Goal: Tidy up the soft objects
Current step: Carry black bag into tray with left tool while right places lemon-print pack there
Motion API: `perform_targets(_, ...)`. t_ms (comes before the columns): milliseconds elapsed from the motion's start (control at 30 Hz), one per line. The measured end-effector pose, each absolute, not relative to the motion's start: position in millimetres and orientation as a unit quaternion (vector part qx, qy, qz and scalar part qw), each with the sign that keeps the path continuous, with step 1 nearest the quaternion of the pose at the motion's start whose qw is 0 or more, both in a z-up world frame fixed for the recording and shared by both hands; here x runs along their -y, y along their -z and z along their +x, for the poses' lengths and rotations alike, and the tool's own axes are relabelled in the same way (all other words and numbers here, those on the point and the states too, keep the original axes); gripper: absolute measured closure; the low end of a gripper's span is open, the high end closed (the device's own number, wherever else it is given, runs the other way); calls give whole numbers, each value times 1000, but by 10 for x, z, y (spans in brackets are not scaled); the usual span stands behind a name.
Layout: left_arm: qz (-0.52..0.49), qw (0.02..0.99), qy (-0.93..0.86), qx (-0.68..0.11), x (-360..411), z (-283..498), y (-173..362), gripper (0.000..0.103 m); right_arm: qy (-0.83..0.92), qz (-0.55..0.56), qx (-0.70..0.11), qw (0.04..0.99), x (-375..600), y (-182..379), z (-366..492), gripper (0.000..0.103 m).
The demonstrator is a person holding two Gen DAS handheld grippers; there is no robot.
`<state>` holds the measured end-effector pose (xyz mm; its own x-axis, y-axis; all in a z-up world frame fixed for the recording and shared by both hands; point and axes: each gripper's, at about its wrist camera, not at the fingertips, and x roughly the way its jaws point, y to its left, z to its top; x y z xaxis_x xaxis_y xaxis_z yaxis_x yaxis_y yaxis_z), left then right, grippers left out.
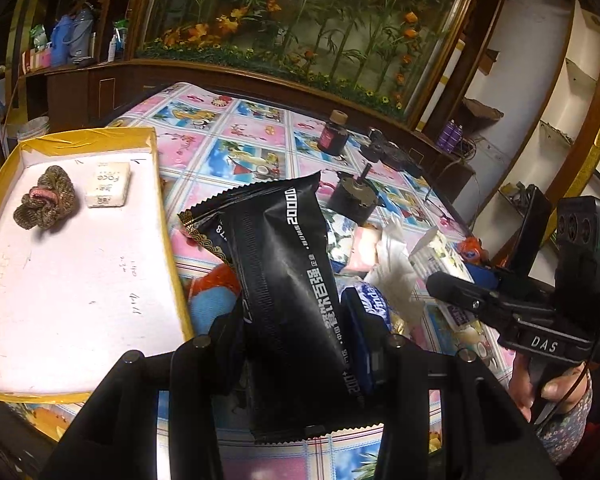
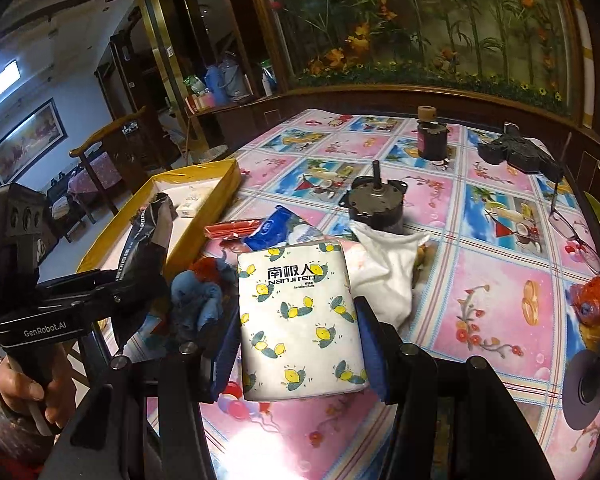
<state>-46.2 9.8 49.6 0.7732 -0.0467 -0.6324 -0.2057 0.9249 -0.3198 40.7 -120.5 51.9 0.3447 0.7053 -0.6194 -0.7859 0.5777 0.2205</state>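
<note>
My left gripper (image 1: 296, 320) is shut on a black foil packet (image 1: 284, 280) and holds it above the table, just right of the yellow-rimmed tray (image 1: 80, 280). The tray holds a knitted brown scrunchie (image 1: 46, 197) and a white tissue pack (image 1: 109, 184). My right gripper (image 2: 298, 332) is shut on a lemon-print tissue pack (image 2: 300, 320) above the table. The left gripper (image 2: 140, 276) with the black packet (image 2: 150, 236) shows at the left of the right wrist view. A blue soft toy (image 2: 202, 300), a blue tissue pack (image 2: 276, 230) and a white cloth pouch (image 2: 384, 272) lie on the table.
A grey motor (image 2: 374, 200), a dark bottle (image 2: 432, 136), a black tool (image 2: 520, 152), glasses (image 2: 572, 228) and an orange-red mesh ball (image 2: 590, 300) lie on the patterned tablecloth (image 2: 480, 280). A red packet (image 2: 232, 229) lies by the tray (image 2: 216, 184). A wooden cabinet stands behind the table.
</note>
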Motion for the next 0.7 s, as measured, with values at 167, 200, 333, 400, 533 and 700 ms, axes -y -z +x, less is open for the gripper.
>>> perform_targets(167,-200,922,-54,-326,-251,-523,-516,60,-474,-67,-345,807,979,-530,308,45)
perform_targets(200,-203,922,-56,-325,-282,-536,-517,60,-477,-68,-346,805,939,-528,291,45)
perform_targets(333,-212,922,-66,-318,-410,-585,-527,60,-488,-73,-349,797,758,-523,218,45)
perform_targets(400,-217,921,-71,-315,-479,-609,-538,60,-493,-76,-348,794,670,-536,173,45)
perform_targets(533,-225,921,-83,-305,-640,-686,-571,60,-503,-81,-343,790,504,-591,108,44)
perform_targets(700,-239,919,-98,-297,-845,-783,-589,60,-526,-50,-359,770,354,-639,196,44)
